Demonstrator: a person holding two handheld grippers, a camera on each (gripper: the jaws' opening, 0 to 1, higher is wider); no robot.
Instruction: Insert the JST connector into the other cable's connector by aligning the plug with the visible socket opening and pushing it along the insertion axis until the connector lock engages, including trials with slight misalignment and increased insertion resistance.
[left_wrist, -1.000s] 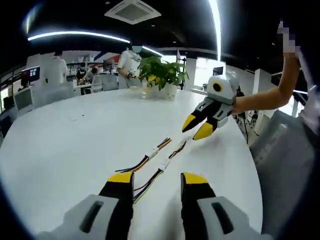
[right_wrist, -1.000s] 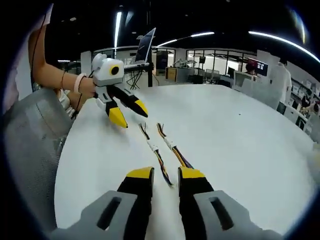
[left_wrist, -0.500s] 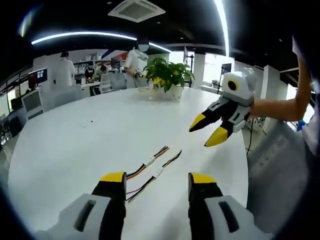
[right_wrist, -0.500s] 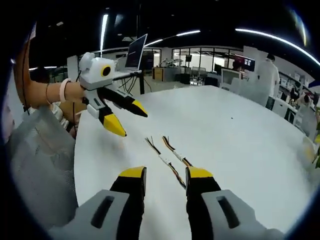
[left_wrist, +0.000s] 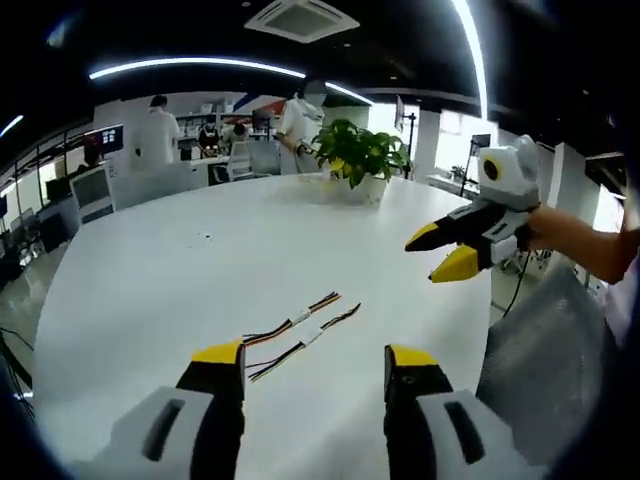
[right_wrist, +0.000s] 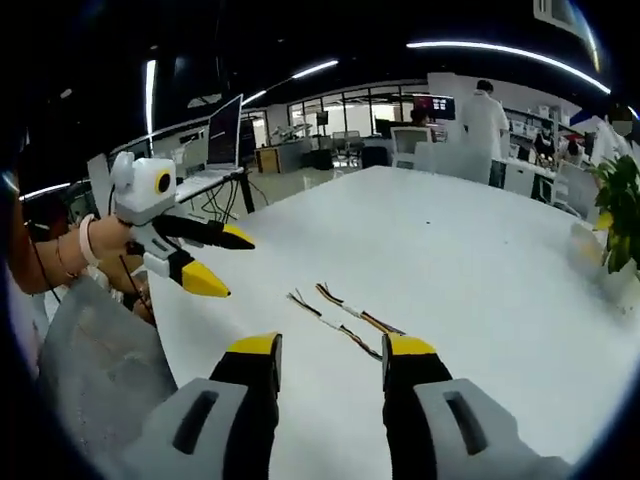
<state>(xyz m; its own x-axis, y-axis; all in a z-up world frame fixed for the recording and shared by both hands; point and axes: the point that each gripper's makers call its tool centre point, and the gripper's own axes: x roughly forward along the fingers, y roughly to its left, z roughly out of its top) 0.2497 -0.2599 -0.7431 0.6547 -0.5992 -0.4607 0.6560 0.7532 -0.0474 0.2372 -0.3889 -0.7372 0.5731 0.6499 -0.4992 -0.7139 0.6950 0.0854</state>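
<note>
risk: the 2 cables (left_wrist: 298, 335) lie side by side and nearly touching, so a loose pinch could drag both or miss the small white connectors. both lie on the tabletop (left_wrist: 180, 270), ahead of the left gripper (left_wrist: 312, 368) and right gripper (right_wrist: 330, 358) (each wide, holding nothing).

Both tools share one build: a light grey moulded body with a dark slot on each side, carrying two black jaws capped in yellow. This shows on the left gripper (left_wrist: 313, 362) and the right gripper (right_wrist: 331, 352). Behind the left gripper's body, the holding hand (right_wrist: 103, 236) wears a pale wristband.
</note>
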